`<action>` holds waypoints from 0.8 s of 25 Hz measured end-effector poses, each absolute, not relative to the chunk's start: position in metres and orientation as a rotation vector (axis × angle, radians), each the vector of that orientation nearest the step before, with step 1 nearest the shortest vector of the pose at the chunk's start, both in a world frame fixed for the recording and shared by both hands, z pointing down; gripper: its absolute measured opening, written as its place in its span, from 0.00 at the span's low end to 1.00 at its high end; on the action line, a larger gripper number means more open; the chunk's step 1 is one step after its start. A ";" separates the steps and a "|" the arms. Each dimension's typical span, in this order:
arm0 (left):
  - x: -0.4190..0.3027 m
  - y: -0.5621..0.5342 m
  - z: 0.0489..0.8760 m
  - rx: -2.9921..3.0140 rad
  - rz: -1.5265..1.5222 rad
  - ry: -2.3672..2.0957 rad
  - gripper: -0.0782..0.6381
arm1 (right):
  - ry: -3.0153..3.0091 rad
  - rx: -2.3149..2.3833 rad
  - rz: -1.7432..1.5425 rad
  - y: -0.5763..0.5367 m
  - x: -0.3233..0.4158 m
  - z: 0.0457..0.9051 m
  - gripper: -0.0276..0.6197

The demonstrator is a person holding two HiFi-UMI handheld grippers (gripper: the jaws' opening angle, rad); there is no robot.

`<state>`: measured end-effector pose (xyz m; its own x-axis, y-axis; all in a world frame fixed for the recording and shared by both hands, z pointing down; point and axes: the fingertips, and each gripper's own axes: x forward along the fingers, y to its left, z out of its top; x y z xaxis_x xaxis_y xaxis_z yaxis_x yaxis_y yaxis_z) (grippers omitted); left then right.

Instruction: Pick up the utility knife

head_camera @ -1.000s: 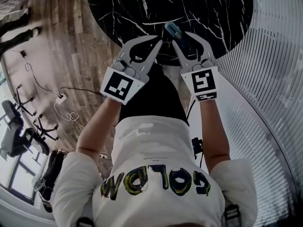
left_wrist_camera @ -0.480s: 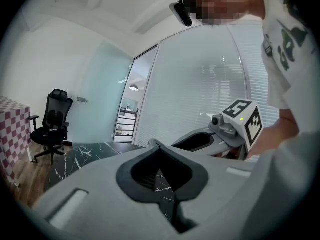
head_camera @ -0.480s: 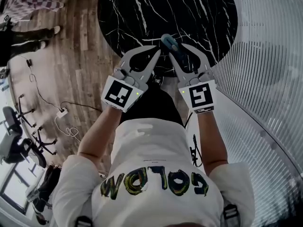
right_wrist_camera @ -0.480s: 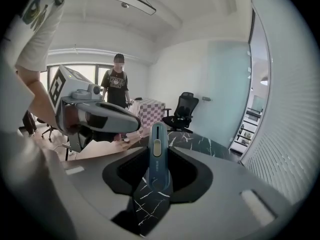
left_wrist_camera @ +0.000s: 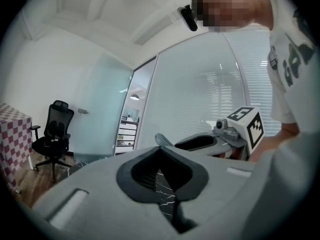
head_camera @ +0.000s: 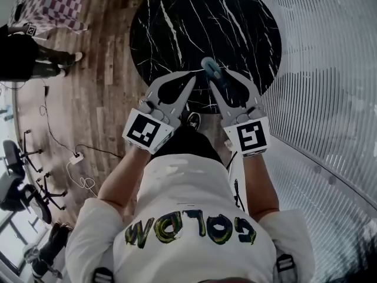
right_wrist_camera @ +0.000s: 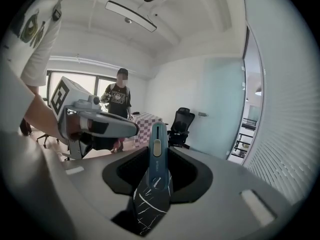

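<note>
A teal utility knife (head_camera: 210,68) sticks forward out of my right gripper (head_camera: 219,78), whose jaws are shut on its handle. In the right gripper view the knife (right_wrist_camera: 157,156) stands lengthwise between the grey jaws of that gripper (right_wrist_camera: 156,171), its pale slider facing up. My left gripper (head_camera: 191,77) hovers just left of it, tips together and nothing held; its own view shows the same shut gripper (left_wrist_camera: 161,148). Both are held in the air above the near edge of the round black marble table (head_camera: 200,22).
A glass wall with blinds (head_camera: 330,99) curves along the right. Wooden floor lies to the left, with a standing person (head_camera: 23,52), office chairs (head_camera: 17,181), a cable and power strip (head_camera: 75,157) and a checkered cloth (head_camera: 53,2).
Both grippers have risen away from the table, which now looks smaller and farther below. The knife has stayed in the right gripper; the left stays shut.
</note>
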<state>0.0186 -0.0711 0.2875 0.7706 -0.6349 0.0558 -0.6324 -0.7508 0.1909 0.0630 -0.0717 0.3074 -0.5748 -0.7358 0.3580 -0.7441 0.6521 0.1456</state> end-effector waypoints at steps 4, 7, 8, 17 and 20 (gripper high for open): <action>0.017 -0.063 0.260 2.782 -0.053 -1.004 0.11 | -2.543 1.152 -0.016 -0.061 0.059 0.278 0.24; 0.014 -0.058 0.245 2.784 -0.071 -1.002 0.11 | -2.588 1.165 -0.019 -0.054 0.055 0.258 0.25; 0.013 -0.057 0.241 2.785 -0.070 -1.002 0.11 | -2.604 1.170 -0.022 -0.053 0.054 0.252 0.25; 0.006 -0.044 0.208 2.805 -0.088 -1.009 0.11 | -2.695 1.248 -0.040 -0.042 0.051 0.201 0.25; 0.004 -0.040 0.195 2.814 -0.112 -1.012 0.11 | -2.733 1.260 -0.062 -0.037 0.049 0.184 0.24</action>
